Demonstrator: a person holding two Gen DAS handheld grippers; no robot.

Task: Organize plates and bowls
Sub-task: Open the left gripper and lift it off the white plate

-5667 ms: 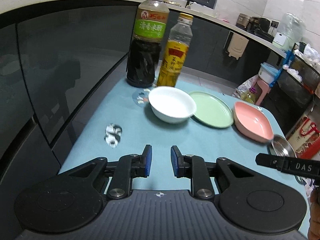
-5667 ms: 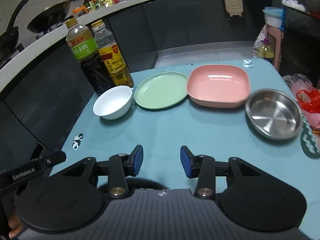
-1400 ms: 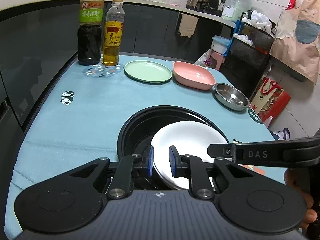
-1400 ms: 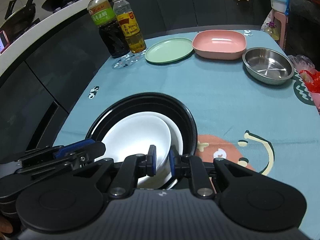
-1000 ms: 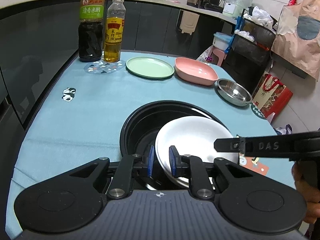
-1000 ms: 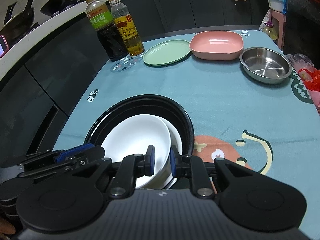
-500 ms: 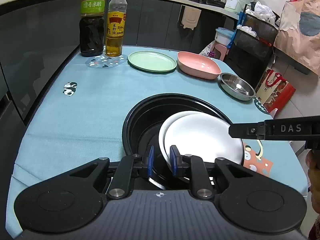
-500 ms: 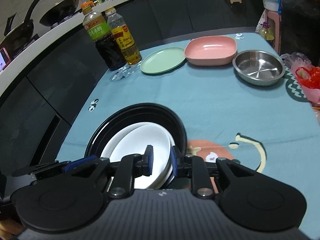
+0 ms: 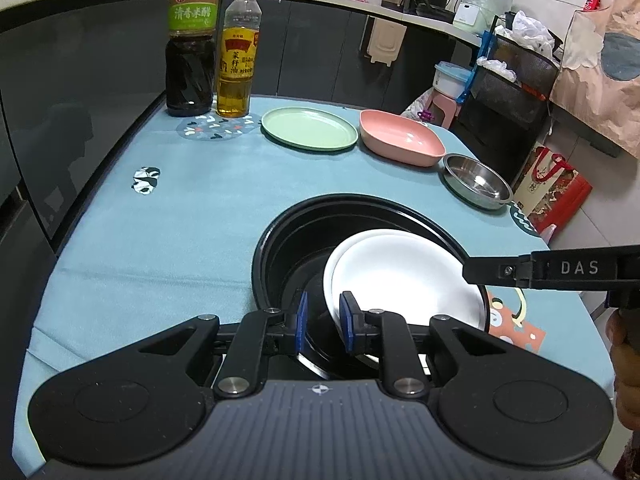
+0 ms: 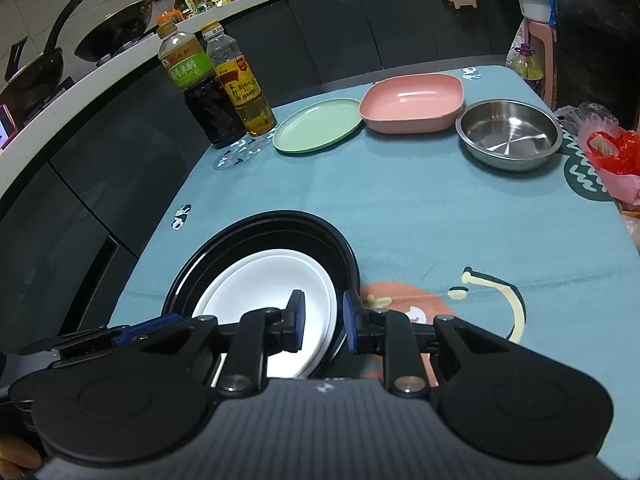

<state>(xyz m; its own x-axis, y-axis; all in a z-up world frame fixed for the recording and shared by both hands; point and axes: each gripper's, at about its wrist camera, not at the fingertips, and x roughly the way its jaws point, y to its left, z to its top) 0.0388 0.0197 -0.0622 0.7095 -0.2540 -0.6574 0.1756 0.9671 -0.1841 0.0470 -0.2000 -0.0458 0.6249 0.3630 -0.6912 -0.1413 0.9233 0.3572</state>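
We see the round white bowl (image 9: pixel 404 280) inside the large black round basin (image 9: pixel 288 248), tilted, its open face turned up and toward the basin's right wall (image 10: pixel 344 264); being round, it shows no long axis. Our left gripper (image 9: pixel 323 322) is narrowly parted across the white bowl's near edge, grip uncertain; our right gripper (image 10: pixel 322 320) is slightly parted astride the basin's rim, clamping nothing. Beyond the basin lie a flat green plate (image 10: pixel 318 125), a pink square bowl (image 10: pixel 412 108) and a steel bowl (image 10: pixel 508 134).

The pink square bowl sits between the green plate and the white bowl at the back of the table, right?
Not quite. In the right wrist view the pink square bowl sits between the green round plate and the shiny steel bowl, not a white one.
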